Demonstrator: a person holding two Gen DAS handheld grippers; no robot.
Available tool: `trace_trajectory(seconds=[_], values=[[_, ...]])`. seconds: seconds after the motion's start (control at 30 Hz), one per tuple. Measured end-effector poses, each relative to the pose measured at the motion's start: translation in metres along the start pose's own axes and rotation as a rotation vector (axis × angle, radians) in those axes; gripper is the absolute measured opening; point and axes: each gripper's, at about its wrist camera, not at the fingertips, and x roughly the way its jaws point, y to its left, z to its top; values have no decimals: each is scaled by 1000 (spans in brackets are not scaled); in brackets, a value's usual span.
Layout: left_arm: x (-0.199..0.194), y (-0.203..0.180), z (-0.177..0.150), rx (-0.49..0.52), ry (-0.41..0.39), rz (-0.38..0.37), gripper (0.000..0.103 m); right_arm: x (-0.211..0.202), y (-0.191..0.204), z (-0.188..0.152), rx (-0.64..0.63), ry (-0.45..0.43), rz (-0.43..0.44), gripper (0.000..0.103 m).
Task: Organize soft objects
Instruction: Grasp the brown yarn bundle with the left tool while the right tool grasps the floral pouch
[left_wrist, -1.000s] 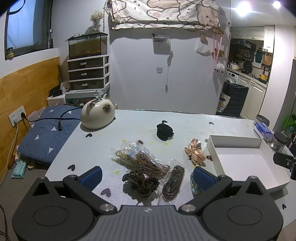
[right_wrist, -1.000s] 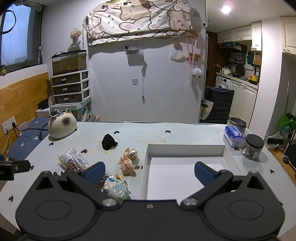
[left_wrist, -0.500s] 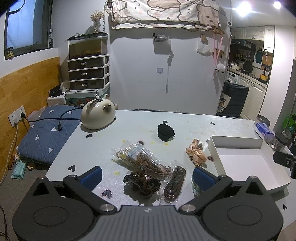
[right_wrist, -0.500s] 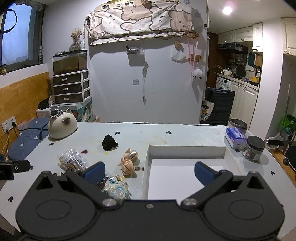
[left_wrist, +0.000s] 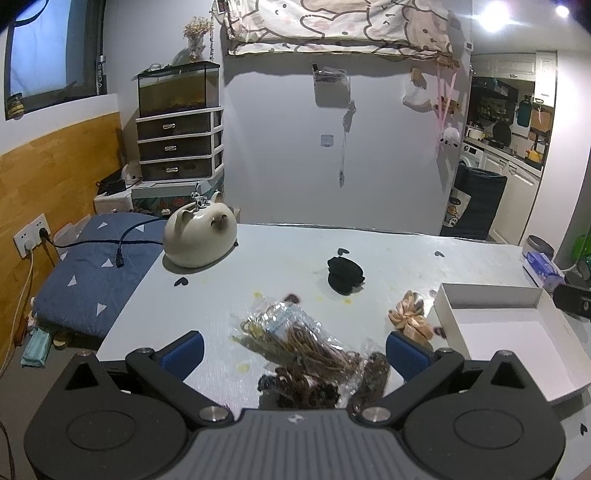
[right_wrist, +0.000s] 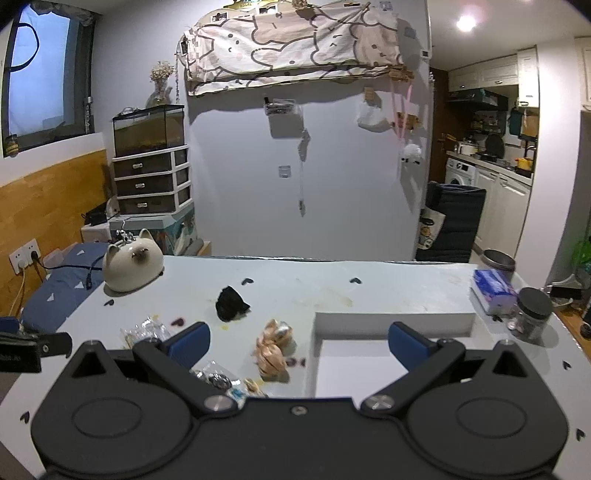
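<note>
Soft objects: black scrunchie (left_wrist: 345, 280), peach scrunchie (left_wrist: 410, 319), bagged brown hair ties (left_wrist: 295, 338) and dark brown scrunchies (left_wrist: 299, 386), all loose on my counter (left_wrist: 280, 266).
White box (left_wrist: 517, 332): on counter just right of the peach scrunchie; inside bare.
Left hand-held gripper (left_wrist: 294, 350): released, jaws wide, nothing between them, hovering over the bagged ties.
Right hand-held gripper (right_wrist: 299, 341): released, holding nothing, straddling the box's left wall.
Cat-shaped ceramic (left_wrist: 201, 236): far left corner.

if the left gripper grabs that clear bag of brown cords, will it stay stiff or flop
The clear bag of brown cords looks crinkled and loosely filled, so it would probably sag and flop when lifted. The plastic looks glossy, so it may slip between the pads. It probably weighs little for its size.
</note>
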Motion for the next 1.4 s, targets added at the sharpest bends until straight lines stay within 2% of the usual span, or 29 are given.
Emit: trace_trajectory(seconds=[0.23, 0.5, 0.6, 0.87, 1.13, 1.27, 1.4], values=[[37, 6, 2, 55, 1, -9, 103, 41, 14, 15, 23, 28, 34, 103], [88, 22, -11, -11, 144, -53, 103, 99, 29, 5, -3, 150, 51, 103], [103, 24, -21, -37, 196, -56, 103, 118, 36, -7, -20, 221, 75, 92], [123, 27, -41, -105, 273, -106, 101, 148, 42, -39, 3, 379, 125, 79], [139, 24, -49, -151, 306, -144, 83, 158, 42, -55, 26, 456, 178, 67], [148, 20, -50, -165, 316, -144, 82, 164, 37, -59, 46, 492, 175, 61], [155, 16, -51, -166, 323, -132, 82, 169, 32, -62, 63, 515, 180, 61]])
